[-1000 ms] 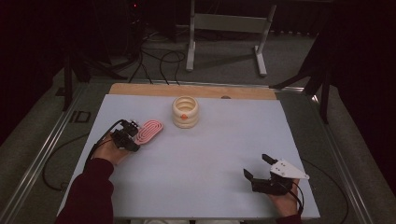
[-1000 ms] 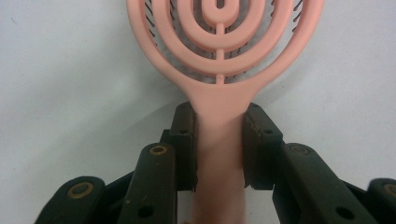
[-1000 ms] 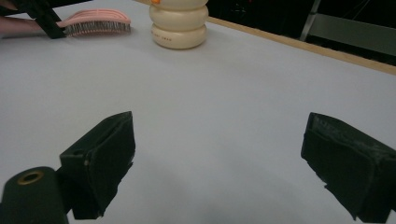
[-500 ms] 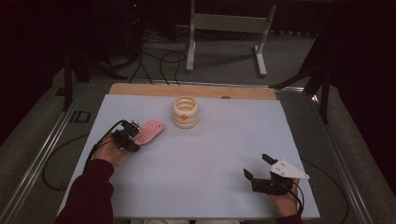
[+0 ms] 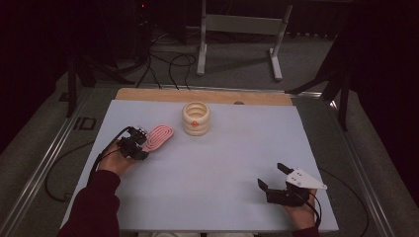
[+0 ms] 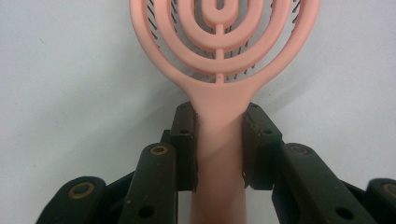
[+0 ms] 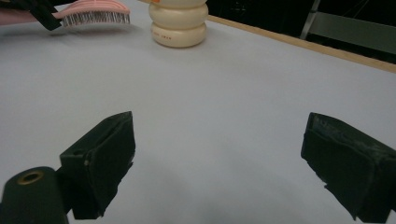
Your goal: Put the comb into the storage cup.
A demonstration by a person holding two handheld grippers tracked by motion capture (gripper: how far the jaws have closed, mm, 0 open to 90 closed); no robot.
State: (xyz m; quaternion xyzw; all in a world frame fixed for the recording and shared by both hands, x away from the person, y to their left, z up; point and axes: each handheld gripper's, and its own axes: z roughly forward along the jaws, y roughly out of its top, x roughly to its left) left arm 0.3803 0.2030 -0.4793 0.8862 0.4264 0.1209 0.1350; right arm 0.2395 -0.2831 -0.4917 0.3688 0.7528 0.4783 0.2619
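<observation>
— Now the left tongs (image 6: 219, 140) clamp the pink hairbrush's (image 5: 159, 137) handle at the table's (image 5: 222, 163) left; right tongs (image 7: 224, 163) gape empty.

— Bristles face down; the narrow handle could twist loose if lifted.

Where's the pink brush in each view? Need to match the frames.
High view: brush left of centre, head toward the cream ringed holder, handle in the left gripper.
Left gripper view: brush top centre, handle running down between the shut jaws.
Right gripper view: brush top left, bristles down.
Shared landmark: the holder, just beside the brush head in the high and right gripper views.
</observation>
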